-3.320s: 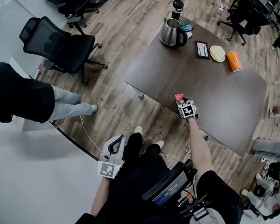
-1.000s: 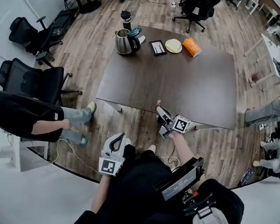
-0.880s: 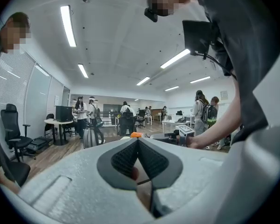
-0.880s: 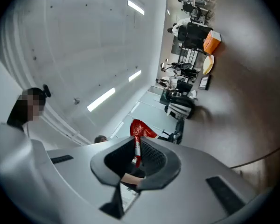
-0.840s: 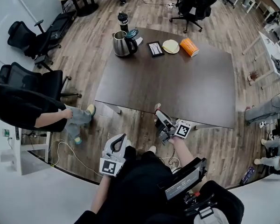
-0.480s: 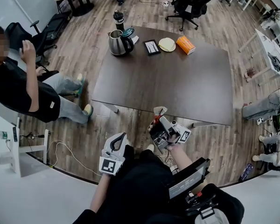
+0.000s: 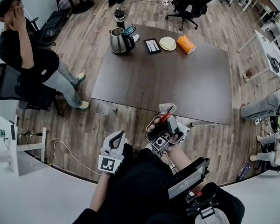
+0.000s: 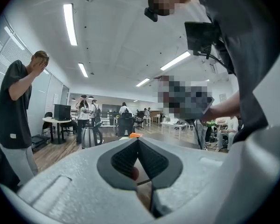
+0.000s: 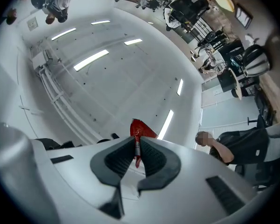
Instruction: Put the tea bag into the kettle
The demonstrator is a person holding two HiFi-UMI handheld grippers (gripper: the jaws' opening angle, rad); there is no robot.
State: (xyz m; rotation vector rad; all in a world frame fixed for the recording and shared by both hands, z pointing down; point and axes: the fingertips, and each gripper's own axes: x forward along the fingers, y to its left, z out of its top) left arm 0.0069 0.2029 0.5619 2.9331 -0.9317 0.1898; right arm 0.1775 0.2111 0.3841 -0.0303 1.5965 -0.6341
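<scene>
Tea bag (image 9: pixel 141 128): red, pinched edge-on between the pads of my right tongs (image 9: pixel 136 146), which are clenched on it. It is raised just off the near edge of the tabletop (image 7: pixel 177 83). Kettle (image 7: pixel 120 40): upright at the far left corner, well apart; I cannot tell whether its mouth is uncovered. Left tongs (image 8: pixel 137 143): closed on nothing, low at my side. Recommendation: hold the grip firm across the tabletop, check the opening, centre the bag over it, then release.

Tea bag (image 9: pixel 141 129) mostly hidden between jaws
</scene>
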